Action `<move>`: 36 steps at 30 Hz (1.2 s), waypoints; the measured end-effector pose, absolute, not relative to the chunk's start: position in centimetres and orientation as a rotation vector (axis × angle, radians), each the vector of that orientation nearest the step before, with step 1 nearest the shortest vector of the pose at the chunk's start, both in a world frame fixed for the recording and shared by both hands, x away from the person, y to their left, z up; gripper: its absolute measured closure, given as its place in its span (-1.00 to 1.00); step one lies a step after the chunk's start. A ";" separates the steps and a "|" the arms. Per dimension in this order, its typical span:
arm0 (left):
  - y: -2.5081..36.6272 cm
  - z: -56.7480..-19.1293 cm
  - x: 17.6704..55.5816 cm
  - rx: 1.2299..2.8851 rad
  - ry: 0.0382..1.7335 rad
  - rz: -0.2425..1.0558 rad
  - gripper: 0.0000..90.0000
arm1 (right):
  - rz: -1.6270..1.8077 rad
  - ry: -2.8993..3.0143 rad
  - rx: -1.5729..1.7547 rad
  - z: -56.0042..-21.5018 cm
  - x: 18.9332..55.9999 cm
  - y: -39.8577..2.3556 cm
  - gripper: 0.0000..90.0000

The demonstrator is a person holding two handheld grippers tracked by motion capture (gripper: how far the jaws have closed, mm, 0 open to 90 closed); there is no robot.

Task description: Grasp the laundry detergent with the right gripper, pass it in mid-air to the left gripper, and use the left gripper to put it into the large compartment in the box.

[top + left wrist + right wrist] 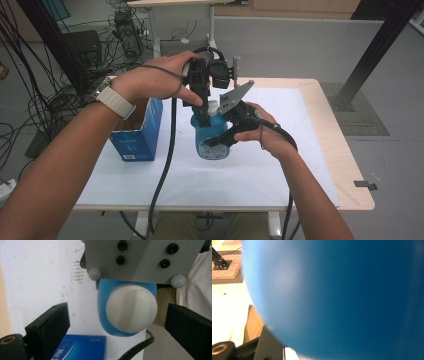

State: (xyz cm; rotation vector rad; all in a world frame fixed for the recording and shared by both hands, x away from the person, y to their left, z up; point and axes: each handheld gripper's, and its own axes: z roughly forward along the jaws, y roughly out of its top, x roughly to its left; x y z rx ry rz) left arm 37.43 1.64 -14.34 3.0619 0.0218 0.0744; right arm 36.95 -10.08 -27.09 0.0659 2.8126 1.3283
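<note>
A blue bottle [213, 141] with a white cap [212, 106] stands over the white sheet on the table. My right gripper [226, 134] comes in from the right and is shut on the bottle's body; the blue wall [337, 297] sits right against its camera. From above, my left gripper [205, 111] points down at the cap. In the left gripper view the white cap [131, 311] lies between the two black jaws, which stand apart from it on both sides, open. The right gripper's grey plate [142, 257] hangs just over the cap's far side.
A blue cardboard box [137, 137] stands left of the bottle, under my left wrist, and its top [75, 347] is below the left jaw. White sheet [210, 182] covers the wooden table [350, 165]. A black cable [167, 165] trails toward the front edge.
</note>
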 end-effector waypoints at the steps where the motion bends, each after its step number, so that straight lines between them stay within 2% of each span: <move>1: 1.7 -14.3 37.4 3.060 0.023 0.075 -0.85 | 1.330 2.811 0.067 -27.1 37.0 -10.1 -0.03; 36: 1.9 -14.4 37.5 3.050 0.034 0.082 -0.85 | 1.333 2.815 0.075 -26.9 37.0 -10.4 -0.03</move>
